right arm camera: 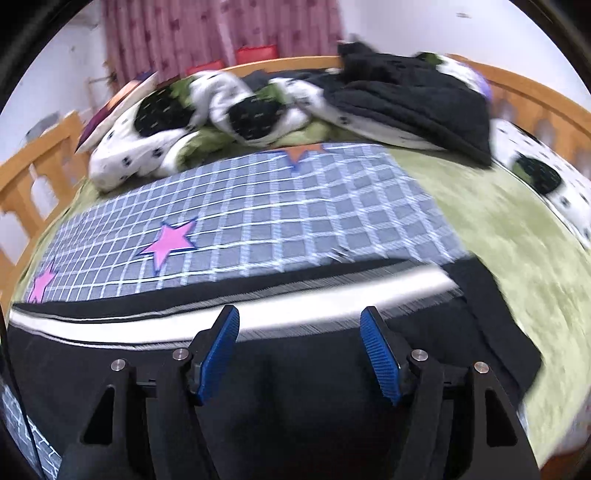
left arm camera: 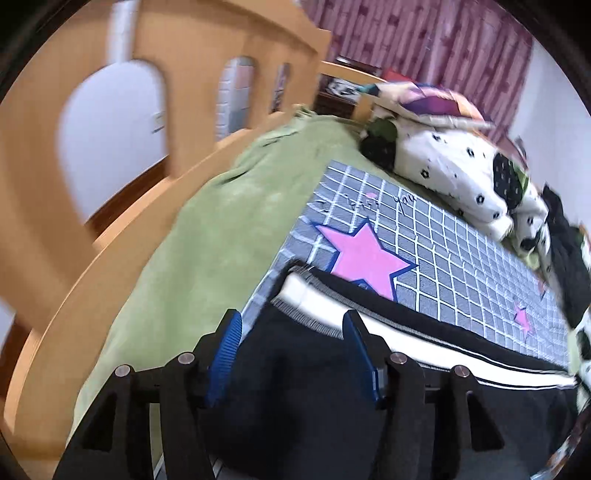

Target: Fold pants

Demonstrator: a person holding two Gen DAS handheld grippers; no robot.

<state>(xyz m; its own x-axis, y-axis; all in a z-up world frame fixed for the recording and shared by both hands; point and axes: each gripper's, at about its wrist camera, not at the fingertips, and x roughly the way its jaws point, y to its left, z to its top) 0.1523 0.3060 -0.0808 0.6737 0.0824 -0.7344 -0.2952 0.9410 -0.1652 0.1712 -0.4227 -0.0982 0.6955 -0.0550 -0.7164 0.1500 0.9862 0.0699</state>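
Observation:
Black pants (left arm camera: 303,365) with a white side stripe (left arm camera: 424,343) lie lengthwise on a grey checked mat with pink stars (left arm camera: 443,251). My left gripper (left arm camera: 291,325) is open, its blue pads just above one end of the pants, with nothing between the pads. In the right wrist view the same pants (right arm camera: 295,376) and stripe (right arm camera: 314,306) stretch across the mat (right arm camera: 280,206). My right gripper (right arm camera: 300,321) is open over the other end, holding nothing.
The mat lies on a green bedspread (left arm camera: 207,236) (right arm camera: 509,221). A wooden bed rail (left arm camera: 74,258) runs along the left. Rumpled white and black dotted bedding (left arm camera: 454,170) (right arm camera: 221,110) and dark clothes (right arm camera: 413,99) are piled at the far side, with pink curtains (right arm camera: 221,33) behind.

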